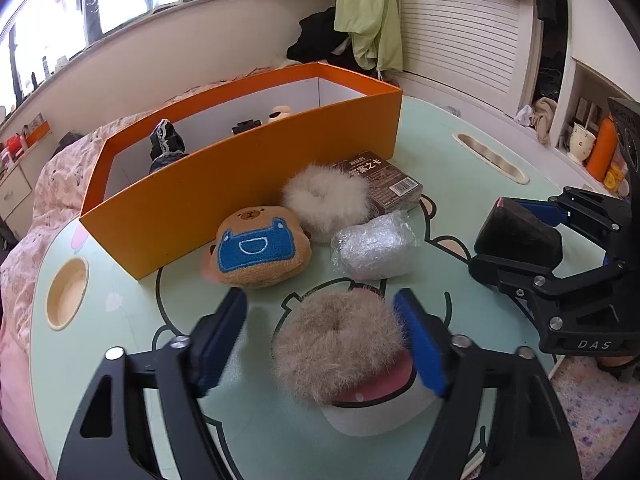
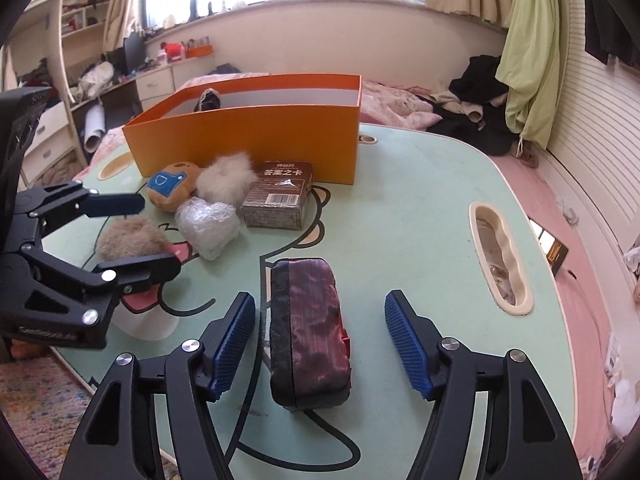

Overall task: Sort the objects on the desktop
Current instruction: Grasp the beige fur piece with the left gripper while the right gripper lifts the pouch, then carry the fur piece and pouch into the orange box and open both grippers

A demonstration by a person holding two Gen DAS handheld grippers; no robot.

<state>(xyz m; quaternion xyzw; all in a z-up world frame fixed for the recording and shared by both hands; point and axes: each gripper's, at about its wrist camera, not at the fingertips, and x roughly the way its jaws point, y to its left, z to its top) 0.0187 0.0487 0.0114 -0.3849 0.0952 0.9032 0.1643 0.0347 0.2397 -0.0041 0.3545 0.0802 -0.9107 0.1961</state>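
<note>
Currently the left gripper [image 1: 320, 344] straddles a brown fluffy scrunchie [image 1: 338, 346] on the worktop [image 1: 440, 144], jaws partly apart, one pad brushing fur; right gripper [image 2: 320, 344], jaws wide, brackets a dark pouch [image 2: 310, 330]. Next: squeeze, lift toward the orange box [image 1: 248, 184] at eleven o'clock

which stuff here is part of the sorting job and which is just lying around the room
Job: orange box, brown fluffy scrunchie, white fluffy scrunchie, bear plush, card box, plastic-wrapped bundle, dark pouch.

Lying about: green garment, black clothes, orange bottle, cup.
</note>
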